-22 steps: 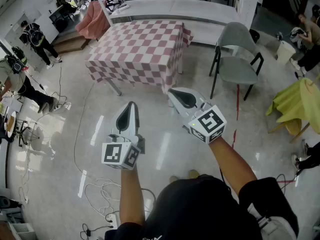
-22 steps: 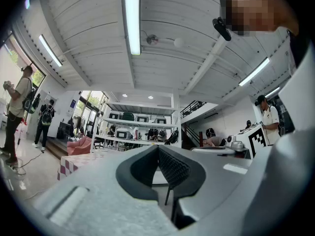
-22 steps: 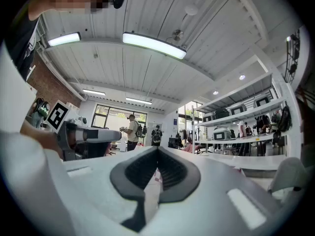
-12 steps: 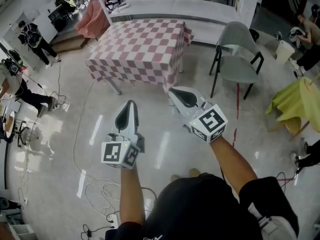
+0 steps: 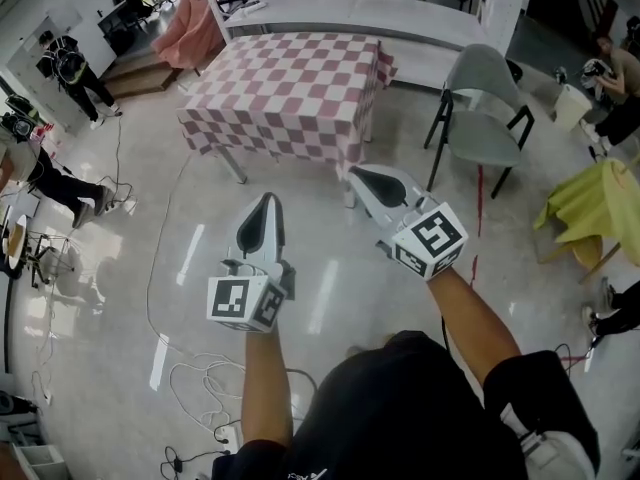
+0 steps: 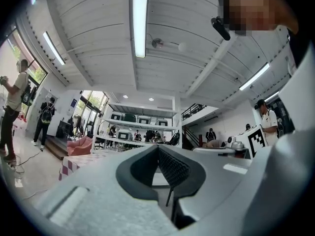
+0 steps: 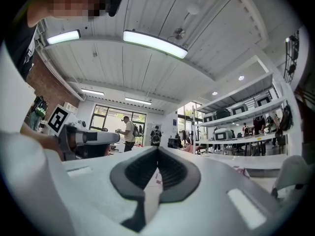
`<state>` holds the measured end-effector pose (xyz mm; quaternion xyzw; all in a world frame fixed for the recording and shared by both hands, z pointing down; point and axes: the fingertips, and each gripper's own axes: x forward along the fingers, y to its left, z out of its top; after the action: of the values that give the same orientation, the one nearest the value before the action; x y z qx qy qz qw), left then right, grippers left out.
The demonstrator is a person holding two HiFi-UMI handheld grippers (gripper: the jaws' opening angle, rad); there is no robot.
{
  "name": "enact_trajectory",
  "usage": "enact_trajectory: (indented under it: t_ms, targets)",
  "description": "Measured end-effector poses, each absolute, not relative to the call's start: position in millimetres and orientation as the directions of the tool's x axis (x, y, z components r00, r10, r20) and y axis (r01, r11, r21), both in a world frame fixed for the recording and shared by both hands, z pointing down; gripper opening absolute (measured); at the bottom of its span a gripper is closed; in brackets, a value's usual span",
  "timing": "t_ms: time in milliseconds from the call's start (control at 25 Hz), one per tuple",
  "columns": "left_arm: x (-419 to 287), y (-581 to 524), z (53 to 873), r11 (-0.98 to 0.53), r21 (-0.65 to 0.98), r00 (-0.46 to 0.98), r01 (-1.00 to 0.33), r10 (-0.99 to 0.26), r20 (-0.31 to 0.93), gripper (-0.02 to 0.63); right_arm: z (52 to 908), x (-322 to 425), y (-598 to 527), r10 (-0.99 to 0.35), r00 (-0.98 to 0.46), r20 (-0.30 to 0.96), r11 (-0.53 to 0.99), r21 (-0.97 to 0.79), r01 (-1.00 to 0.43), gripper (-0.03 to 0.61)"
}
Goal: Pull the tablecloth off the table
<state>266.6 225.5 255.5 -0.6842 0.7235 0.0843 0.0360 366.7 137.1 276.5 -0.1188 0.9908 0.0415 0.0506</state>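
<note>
At the far left of the head view, a person with a dark backpack (image 5: pixel 65 66) stands on the pale, glossy floor (image 5: pixel 130 228). A thin cable (image 5: pixel 152 268) trails across the floor toward the bottom edge. Higher up, a pink cloth (image 5: pixel 188 30) is draped over something beside a low step.

The left gripper (image 5: pixel 266 203) is held out over the floor, well apart from the table, with its marker cube (image 5: pixel 243 303) toward the camera. In the left gripper view its fingers (image 6: pixel 173 167) are pressed together with nothing between them.

Ahead of the two grippers, the tablecloth (image 5: pixel 290 83), checked pink and white, lies spread over the surface and hangs down its sides. A metal leg (image 5: pixel 230 166) shows under the near edge.

The right gripper (image 5: pixel 357 175) points up and left, its tip just below the cloth's near right corner in the head view. The right gripper view shows its fingers (image 7: pixel 172 168) closed on each other, pinching nothing.

Right of the table stands a grey chair (image 5: pixel 480 108) with black legs. At the far right, a yellow cloth (image 5: pixel 590 203) is draped over another seat.
</note>
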Motion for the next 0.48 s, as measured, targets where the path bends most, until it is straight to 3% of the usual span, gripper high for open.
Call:
enact_trajectory:
  t_ms: [480]
  targets:
    - [178.7, 190.5, 266.8, 0.121, 0.072, -0.13, -0.99, -0.982, -0.134, 0.009, 295.5, 298.7, 82.5, -0.253, -0.962, -0.104, 0.962, 0.075, -0.262, 0.0]
